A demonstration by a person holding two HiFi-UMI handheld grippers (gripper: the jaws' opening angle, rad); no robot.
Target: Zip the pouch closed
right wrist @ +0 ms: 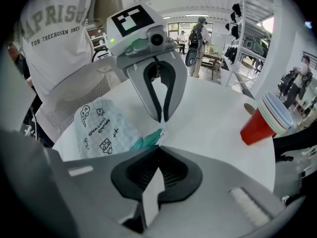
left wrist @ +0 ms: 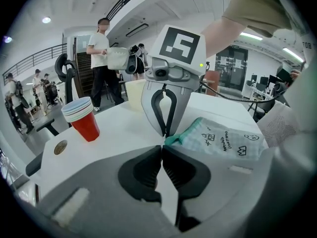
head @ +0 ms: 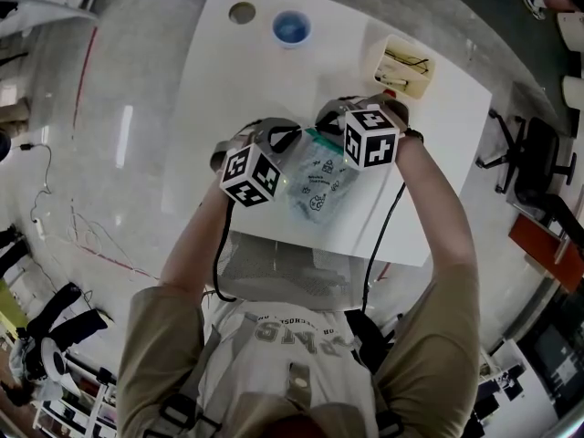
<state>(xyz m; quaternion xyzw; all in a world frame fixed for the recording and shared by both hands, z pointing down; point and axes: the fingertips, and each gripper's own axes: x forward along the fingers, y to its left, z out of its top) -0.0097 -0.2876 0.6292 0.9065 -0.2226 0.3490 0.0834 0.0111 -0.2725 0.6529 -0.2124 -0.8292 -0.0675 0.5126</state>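
Our left hand-held gripper and right hand-held gripper both clamp the pouch at its teal zip end; we fear so thin a pinch slipping under pull.

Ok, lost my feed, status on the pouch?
Left tongs, right tongs both shut on pouch, teal zipper end. Zip state unclear. Red cup well clear.

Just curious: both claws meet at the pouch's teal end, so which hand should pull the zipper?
Right, probably: the right claw is shut at the pouch's teal zipper end, while the left claw, shut beside it, can anchor. What either pinches is unclear.
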